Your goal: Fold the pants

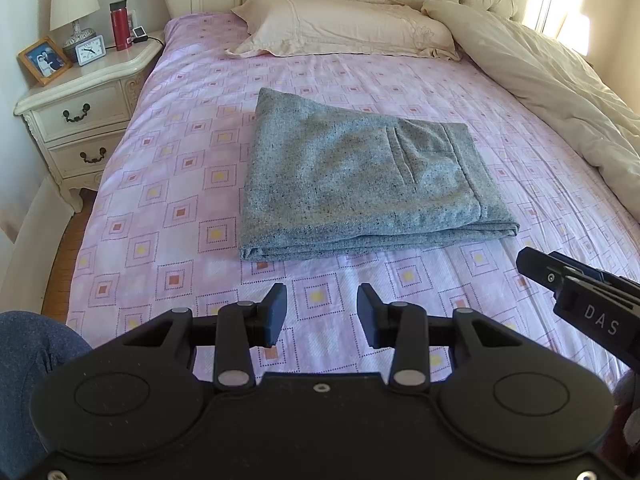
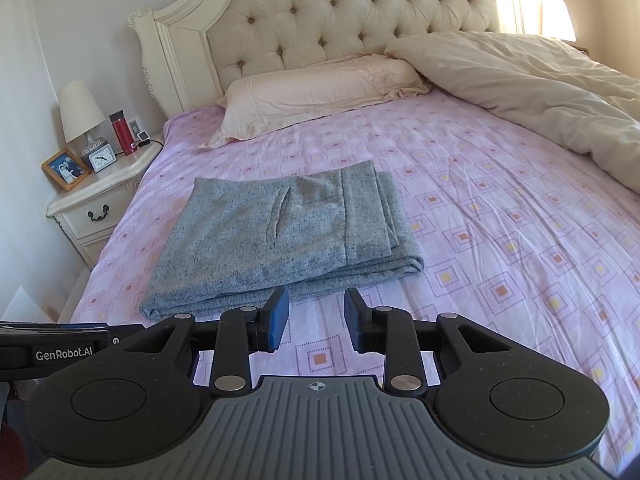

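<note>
The grey pants (image 1: 352, 176) lay folded into a thick, flat bundle on the pink patterned sheet (image 1: 168, 184) of the bed, roughly in the middle of its near half, with a slit pocket and a seam facing up. The folded edges were stacked along the side nearest the person, and the top layer sat a little askew over the ones beneath.

The left claw (image 1: 322, 312) was held above the sheet just short of the bundle's near edge, its jaws parted with bare sheet showing between them and nothing in its grip. The right claw (image 2: 316, 318) was held the same way, jaws apart and empty, close to the near edge of the pants (image 2: 276, 236) but not touching them. Seen from the left wrist, the right claw's dark body came in from the lower right, near the bundle's right corner; seen from the right wrist, the left device showed at the lower left edge.

A cream pillow (image 1: 344, 26) rested at the head of the bed against the tufted headboard (image 2: 332, 12), well apart from the pants. A pale duvet (image 2: 532, 88) was heaped along the right side of the mattress. On the nightstand (image 1: 80, 96) to the left stood a lamp (image 1: 74, 4), a red flask (image 1: 119, 24), a small white clock (image 1: 90, 50) and a framed photograph (image 1: 44, 60). A blue-clad knee (image 1: 32, 360) showed at the lower left of the left wrist view.
</note>
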Motion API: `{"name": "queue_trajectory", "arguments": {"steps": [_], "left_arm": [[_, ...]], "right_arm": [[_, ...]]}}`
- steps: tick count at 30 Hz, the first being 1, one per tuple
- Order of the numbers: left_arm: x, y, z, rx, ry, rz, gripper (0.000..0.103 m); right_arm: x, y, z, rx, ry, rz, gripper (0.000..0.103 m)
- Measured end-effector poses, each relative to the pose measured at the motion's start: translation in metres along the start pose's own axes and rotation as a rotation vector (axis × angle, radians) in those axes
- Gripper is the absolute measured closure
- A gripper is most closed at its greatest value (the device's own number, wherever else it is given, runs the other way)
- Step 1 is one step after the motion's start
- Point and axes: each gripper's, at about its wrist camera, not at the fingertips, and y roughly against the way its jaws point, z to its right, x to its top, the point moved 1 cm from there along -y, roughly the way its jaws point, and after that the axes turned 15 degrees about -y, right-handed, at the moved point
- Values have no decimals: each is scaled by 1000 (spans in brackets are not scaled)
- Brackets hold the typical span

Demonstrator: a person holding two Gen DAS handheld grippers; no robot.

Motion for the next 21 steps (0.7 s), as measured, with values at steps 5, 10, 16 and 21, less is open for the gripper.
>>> {"name": "queue_trajectory", "arguments": {"steps": [5,10,16,21], "left_arm": [[2,-1,1,-2,-5,2,55],[3,0,3,-3,-10,2,55],[4,0,5,-11,-16,8,55],[4,1,6,-1,-14,22,55]], "right_arm": [[0,0,0,0,0,-2,73],[0,-1,0,1,-1,-4,73],[-1,-1,1,0,-1,-9,73],[0,-1,2,1,-1,-10,73]]}}
